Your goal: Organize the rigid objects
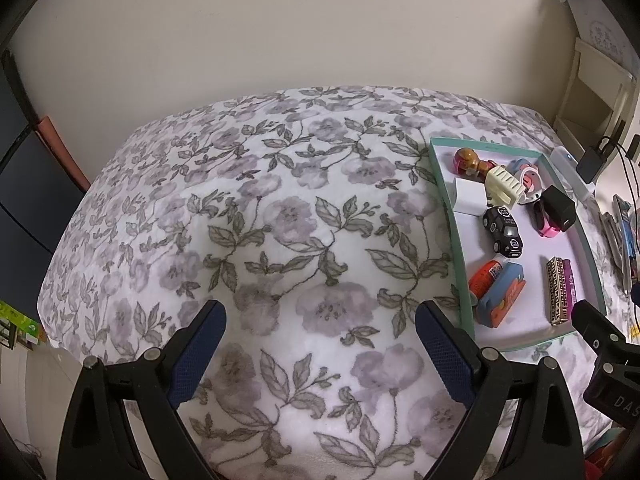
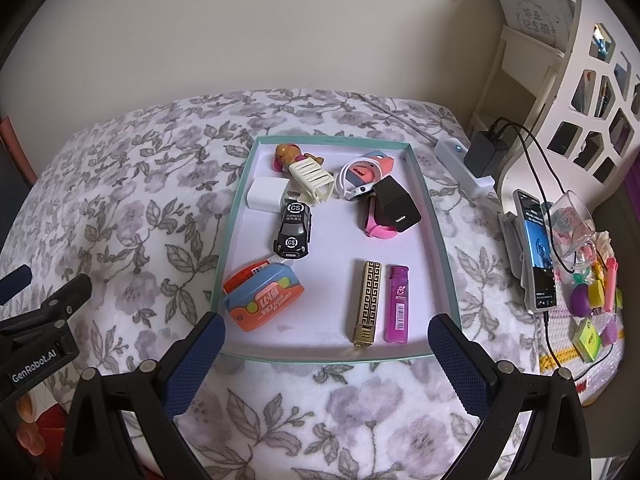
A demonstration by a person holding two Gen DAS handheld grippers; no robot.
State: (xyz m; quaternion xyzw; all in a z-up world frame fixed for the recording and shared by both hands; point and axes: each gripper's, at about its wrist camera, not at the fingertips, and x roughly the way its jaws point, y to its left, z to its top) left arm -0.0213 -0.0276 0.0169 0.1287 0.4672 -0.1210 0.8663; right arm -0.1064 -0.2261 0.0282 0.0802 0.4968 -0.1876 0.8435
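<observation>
Left gripper point(image 1: 320, 320): fingers spread wide, nothing between them, above bare floral blanket point(image 1: 256, 208), left of the tray.
Right gripper point(image 2: 326, 334): fingers spread wide, empty, at the tray's near edge.
Tray point(image 2: 436, 220): shallow, teal-rimmed, lying on the blanket.
Near row: gold lighter point(image 2: 366, 304) and purple lighter point(image 2: 397, 305) side by side, lengthwise; orange-and-blue case point(image 2: 264, 300) at the near-left corner.
Middle: black toy car point(image 2: 293, 229); black charger point(image 2: 396, 204) resting on a pink object.
Far end: white charger point(image 2: 264, 194), cream clip point(image 2: 312, 178), bear figure point(image 2: 288, 154).
Beside tray, right: phone point(image 2: 536, 248) on a stand.
</observation>
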